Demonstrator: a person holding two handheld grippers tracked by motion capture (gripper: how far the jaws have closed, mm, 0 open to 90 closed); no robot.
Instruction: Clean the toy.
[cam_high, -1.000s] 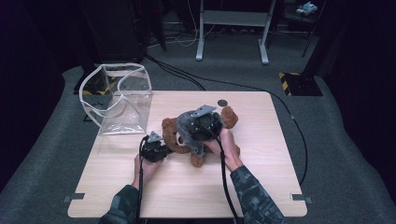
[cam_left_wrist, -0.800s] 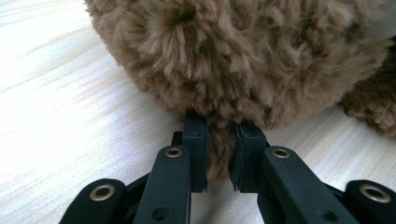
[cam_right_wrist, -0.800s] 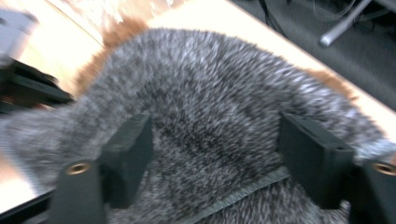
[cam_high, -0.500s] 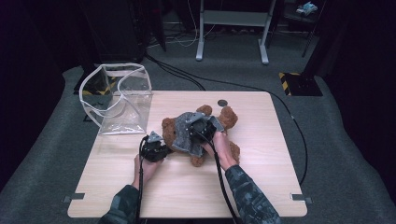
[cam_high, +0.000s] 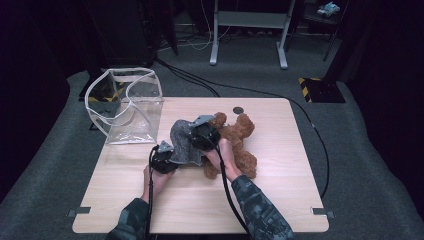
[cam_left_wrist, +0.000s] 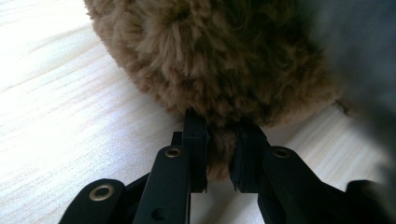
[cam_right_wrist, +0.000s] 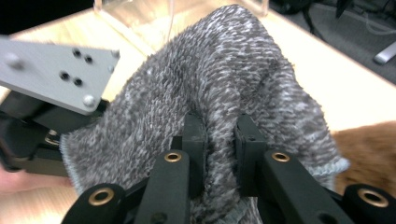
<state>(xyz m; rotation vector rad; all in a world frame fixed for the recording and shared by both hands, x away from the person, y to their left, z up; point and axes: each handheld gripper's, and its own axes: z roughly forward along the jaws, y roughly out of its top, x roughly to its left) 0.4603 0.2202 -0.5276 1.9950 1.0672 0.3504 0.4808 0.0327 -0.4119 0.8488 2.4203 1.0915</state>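
Observation:
A brown teddy bear (cam_high: 241, 139) lies on the wooden table (cam_high: 280, 200), with a grey knit sweater (cam_high: 181, 141) bunched at its left side. My left gripper (cam_high: 175, 159) is low beside the bear, shut on a tuft of its brown fur (cam_left_wrist: 219, 161); the left gripper (cam_left_wrist: 219, 154) pinches it just above the tabletop. My right gripper (cam_high: 194, 142) comes in over the bear. Its jaws have just been closing, and the right gripper (cam_right_wrist: 219, 140) now pinches a fold of the sweater (cam_right_wrist: 224, 79). The left gripper's grey plate (cam_right_wrist: 56, 70) shows just beyond.
A clear plastic bag (cam_high: 127, 107) with white trim stands open at the table's back left corner. A small dark disc (cam_high: 238, 110) lies behind the bear. Cables (cam_high: 320, 145) trail off the right edge to the floor.
My right hand has shifted left and lower over the bear, onto the grey sweater. The left hand has kept still.

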